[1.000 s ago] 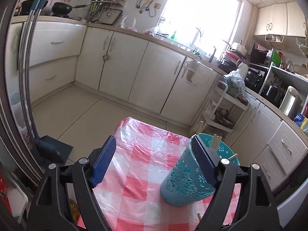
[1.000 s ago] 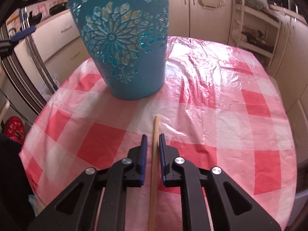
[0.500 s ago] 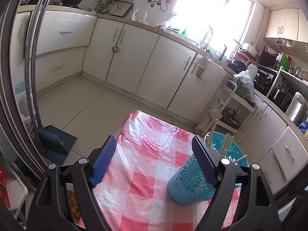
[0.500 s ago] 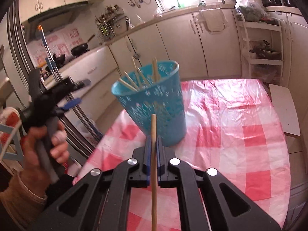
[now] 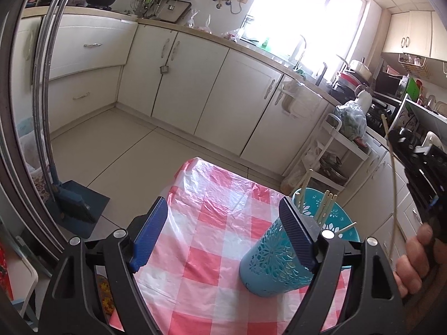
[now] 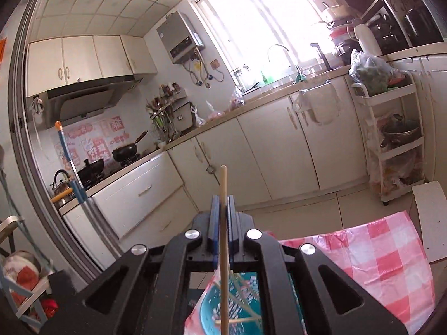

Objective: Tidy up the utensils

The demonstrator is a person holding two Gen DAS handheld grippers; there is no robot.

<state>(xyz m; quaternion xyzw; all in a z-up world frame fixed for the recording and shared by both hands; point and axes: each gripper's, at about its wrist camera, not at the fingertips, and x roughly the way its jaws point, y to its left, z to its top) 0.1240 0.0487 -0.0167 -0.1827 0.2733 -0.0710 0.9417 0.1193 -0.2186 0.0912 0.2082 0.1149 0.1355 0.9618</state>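
A teal cut-out holder (image 5: 275,262) stands on the red-and-white checked tablecloth (image 5: 212,223) with several chopsticks (image 5: 325,208) in it. My left gripper (image 5: 223,234) is open above the cloth, and its right pad hides part of the holder's rim. My right gripper (image 6: 222,217) is shut on a single wooden chopstick (image 6: 223,184), which stands nearly upright. The chopstick's lower end hangs over the mouth of the holder (image 6: 245,307). In the left wrist view the right gripper (image 5: 394,141) is high at the right edge with the chopstick (image 5: 394,189), and a hand (image 5: 416,254) holds it.
A broom and dustpan (image 5: 72,203) lean at the left by a sliding door frame. A white shelf trolley (image 5: 343,150) with bags and pots stands beyond the table. Cream cabinets (image 5: 195,83) line the far walls. A white board (image 6: 430,217) sits beside the table's far corner.
The right gripper has risen from the tablecloth with the chopstick and tipped up, so it now sits above the holder. The left gripper has stayed open, almost still.
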